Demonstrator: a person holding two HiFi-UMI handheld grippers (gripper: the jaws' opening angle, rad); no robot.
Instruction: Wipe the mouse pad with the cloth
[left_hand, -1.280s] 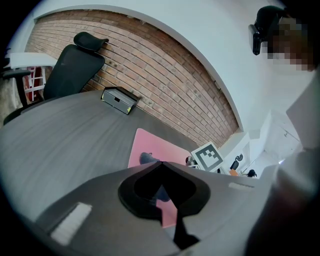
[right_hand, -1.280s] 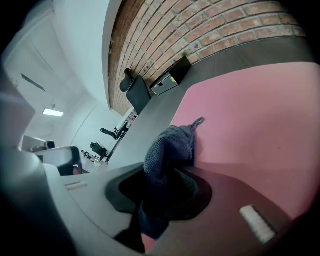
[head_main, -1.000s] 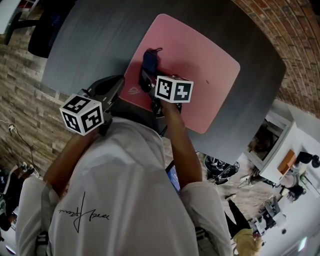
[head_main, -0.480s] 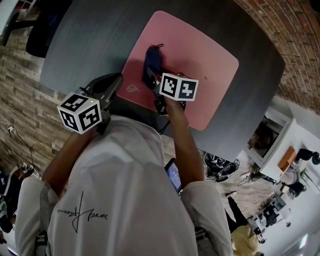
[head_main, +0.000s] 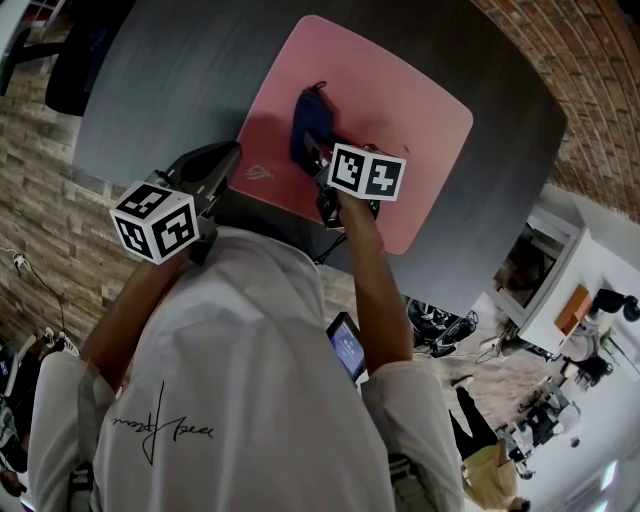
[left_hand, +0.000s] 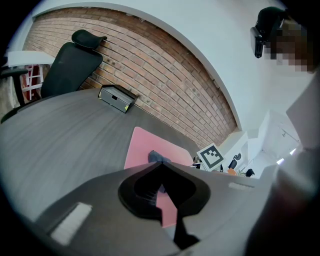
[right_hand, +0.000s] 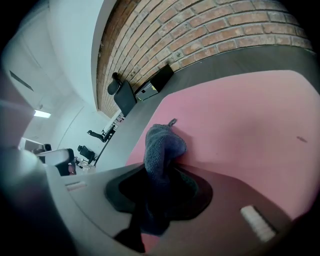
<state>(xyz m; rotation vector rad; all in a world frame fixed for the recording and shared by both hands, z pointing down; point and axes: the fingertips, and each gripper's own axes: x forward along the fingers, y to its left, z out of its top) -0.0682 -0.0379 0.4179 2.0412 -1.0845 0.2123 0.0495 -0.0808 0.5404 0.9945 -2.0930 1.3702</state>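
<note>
A pink mouse pad lies on the dark grey table. My right gripper is shut on a dark blue cloth, whose bunched end rests on the pad's left half. The cloth shows small in the left gripper view. My left gripper hovers at the table's near edge, left of the pad, shut with nothing in it.
A black office chair and a small grey box stand at the table's far side by the brick wall. The person's white shirt fills the lower head view, with floor clutter at the right.
My right gripper has slid the cloth farther away across the pad, toward its middle. The left gripper has stayed nearly still.
</note>
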